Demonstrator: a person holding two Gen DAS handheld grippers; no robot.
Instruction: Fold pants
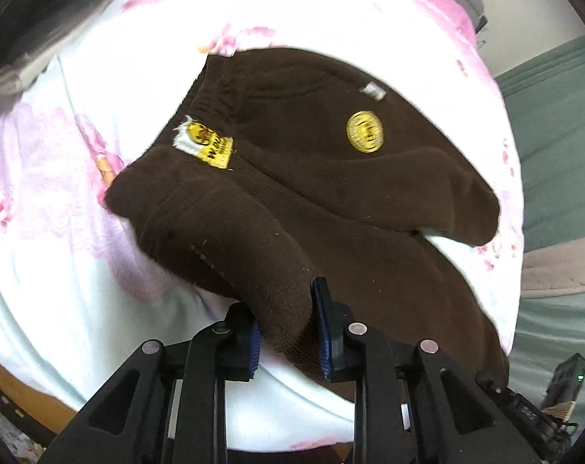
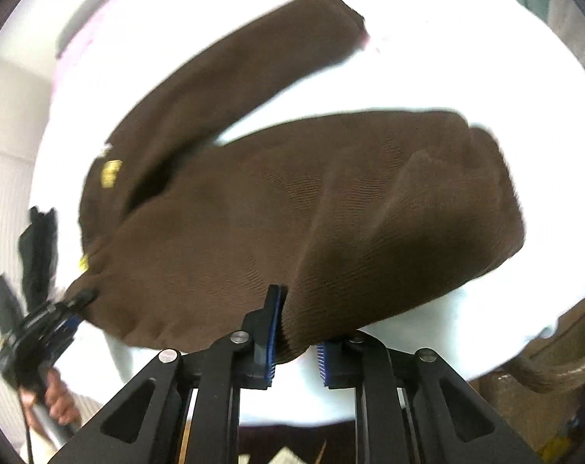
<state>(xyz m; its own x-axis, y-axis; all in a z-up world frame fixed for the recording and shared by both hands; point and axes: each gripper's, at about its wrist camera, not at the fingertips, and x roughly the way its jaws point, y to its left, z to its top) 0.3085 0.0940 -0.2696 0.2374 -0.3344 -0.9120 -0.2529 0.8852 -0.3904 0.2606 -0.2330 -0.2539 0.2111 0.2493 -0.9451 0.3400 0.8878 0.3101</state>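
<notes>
Brown knit pants (image 1: 331, 178) lie on a white and pink sheet (image 1: 60, 270), with a yellow round badge (image 1: 365, 132) and a yellow label (image 1: 211, 147) near the waistband. My left gripper (image 1: 288, 332) is shut on a brown cuff, lifted off the sheet. In the right wrist view the pants (image 2: 292, 201) spread out with one leg reaching to the upper right. My right gripper (image 2: 296, 336) is shut on another brown edge of them. The left gripper (image 2: 79, 301) shows at the left there, clamped on the pants' corner.
The sheet (image 2: 466, 58) covers a bed or table. A wooden edge (image 1: 21, 390) shows at the lower left. A grey-green surface (image 1: 555, 147) lies to the right. A person's hand (image 2: 56, 398) holds the left gripper's handle. Brown furniture (image 2: 555, 367) stands at the lower right.
</notes>
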